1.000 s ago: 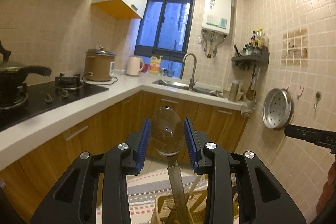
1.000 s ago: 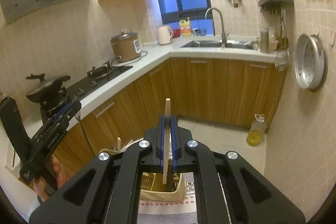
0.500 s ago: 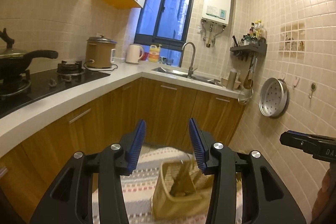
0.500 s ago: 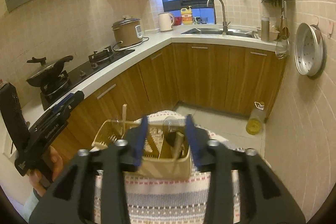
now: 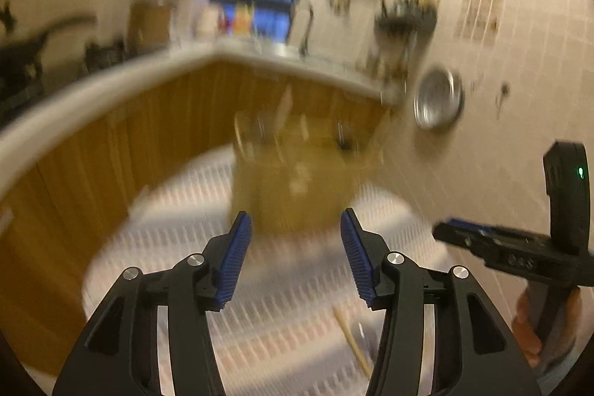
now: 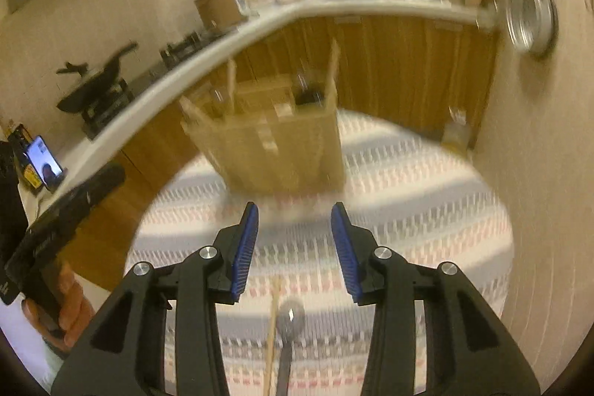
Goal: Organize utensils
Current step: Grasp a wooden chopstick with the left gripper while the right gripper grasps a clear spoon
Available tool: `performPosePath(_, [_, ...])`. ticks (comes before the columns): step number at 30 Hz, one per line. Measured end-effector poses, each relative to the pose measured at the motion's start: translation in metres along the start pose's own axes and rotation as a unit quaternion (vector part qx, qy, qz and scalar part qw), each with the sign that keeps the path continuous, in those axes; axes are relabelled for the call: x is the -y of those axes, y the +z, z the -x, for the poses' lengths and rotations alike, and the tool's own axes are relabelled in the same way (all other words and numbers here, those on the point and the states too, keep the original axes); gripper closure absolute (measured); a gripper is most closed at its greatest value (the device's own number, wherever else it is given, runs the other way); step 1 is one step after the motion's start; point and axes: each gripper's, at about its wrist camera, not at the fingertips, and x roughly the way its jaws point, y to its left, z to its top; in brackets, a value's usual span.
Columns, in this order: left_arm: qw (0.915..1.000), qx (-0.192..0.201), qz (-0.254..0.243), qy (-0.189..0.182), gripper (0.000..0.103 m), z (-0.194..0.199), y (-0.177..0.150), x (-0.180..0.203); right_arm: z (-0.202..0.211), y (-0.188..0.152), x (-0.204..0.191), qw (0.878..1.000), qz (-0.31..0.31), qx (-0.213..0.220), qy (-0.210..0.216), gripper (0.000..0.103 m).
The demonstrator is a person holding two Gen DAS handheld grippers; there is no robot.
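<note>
Both views are motion-blurred. A tan utensil basket (image 5: 300, 184) (image 6: 274, 143) stands on a round table with a striped cloth (image 5: 178, 240) (image 6: 427, 195); several utensils stick up out of it. My left gripper (image 5: 293, 255) is open and empty, in front of the basket. My right gripper (image 6: 295, 247) is open and empty, also short of the basket. A wooden chopstick (image 6: 273, 329) and a metal spoon (image 6: 291, 321) lie on the cloth under the right gripper. The chopstick (image 5: 352, 340) also shows in the left wrist view.
Wooden kitchen cabinets under a white counter (image 6: 208, 62) curve behind the table. A tiled wall with a hanging metal pan (image 5: 438, 102) (image 6: 531, 17) is at the right. A phone (image 6: 44, 166) stands at the left.
Both grippers have let go of their utensils, opened, and dropped down toward the table. The basket now sits ahead of them, higher in view.
</note>
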Motion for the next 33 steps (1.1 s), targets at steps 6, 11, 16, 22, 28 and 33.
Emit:
performPosePath(6, [0.9865, -0.153, 0.052, -0.026, 0.055, -0.071, -0.055, 0.003, -0.035, -0.057, 0.022, 0.997, -0.033, -0.074, -0.004, 0.065])
performPosePath(11, [0.9690, -0.214, 0.123, -0.010, 0.063, -0.119, -0.073, -0.004, -0.046, -0.085, 0.022, 0.996, -0.034, -0.080, -0.027, 0.065])
performPosePath(16, [0.9738, -0.210, 0.087, 0.003, 0.063, -0.123, -0.072, 0.015, -0.047, -0.090, 0.013, 0.996, -0.019, -0.084, -0.018, 0.065])
performPosePath(22, [0.9765, -0.200, 0.073, 0.034, 0.063, -0.132, -0.077, 0.036, -0.042, -0.091, 0.003, 0.996, 0.013, -0.072, -0.049, 0.065])
performPosePath(28, [0.9755, -0.188, 0.030, 0.112, 0.074, -0.145, -0.077, 0.067, -0.039, -0.095, 0.008, 0.994, 0.023, -0.080, -0.074, 0.065])
performPosePath(33, [0.9672, -0.182, -0.023, 0.175, 0.095, -0.153, -0.081, 0.088, -0.037, -0.096, 0.012, 0.994, 0.014, -0.084, -0.071, 0.065])
